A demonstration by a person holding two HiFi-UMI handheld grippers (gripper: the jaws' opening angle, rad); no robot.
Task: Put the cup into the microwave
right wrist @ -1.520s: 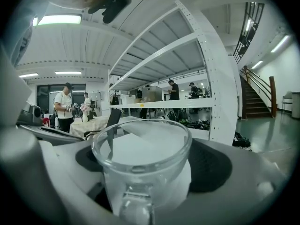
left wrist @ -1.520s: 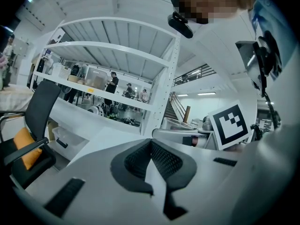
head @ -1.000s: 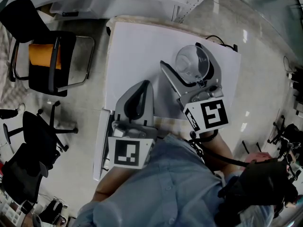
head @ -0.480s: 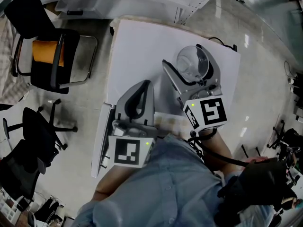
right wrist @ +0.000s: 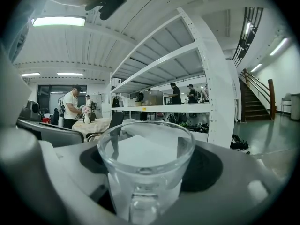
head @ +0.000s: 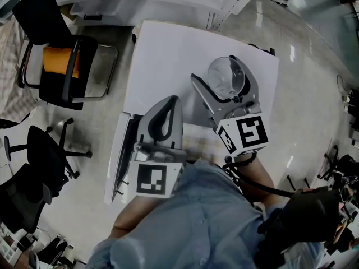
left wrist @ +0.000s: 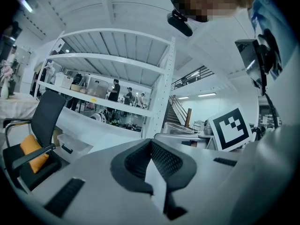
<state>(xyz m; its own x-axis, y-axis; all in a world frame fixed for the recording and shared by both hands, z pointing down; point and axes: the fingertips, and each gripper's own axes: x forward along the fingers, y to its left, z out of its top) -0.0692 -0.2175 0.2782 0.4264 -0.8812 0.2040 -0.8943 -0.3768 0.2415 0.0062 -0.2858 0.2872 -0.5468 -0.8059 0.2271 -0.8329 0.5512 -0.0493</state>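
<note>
A clear glass cup sits between the wide-set jaws of my right gripper, which is shut on it. In the right gripper view the cup stands upright and empty, filling the space between the jaws. My left gripper hovers to the left of it over the white surface. Its jaws meet at the tips with nothing between them, as the left gripper view also shows. No microwave is recognisable in any view.
A thin grey panel hangs off the white surface's near left edge. A black chair with an orange cushion stands to the left, more black chairs nearer. A white shelf rack rises beyond, with people behind it.
Both grippers have edged forward over the white surface, and the cup stays in the right one. The grey panel at the left shows more fully.
</note>
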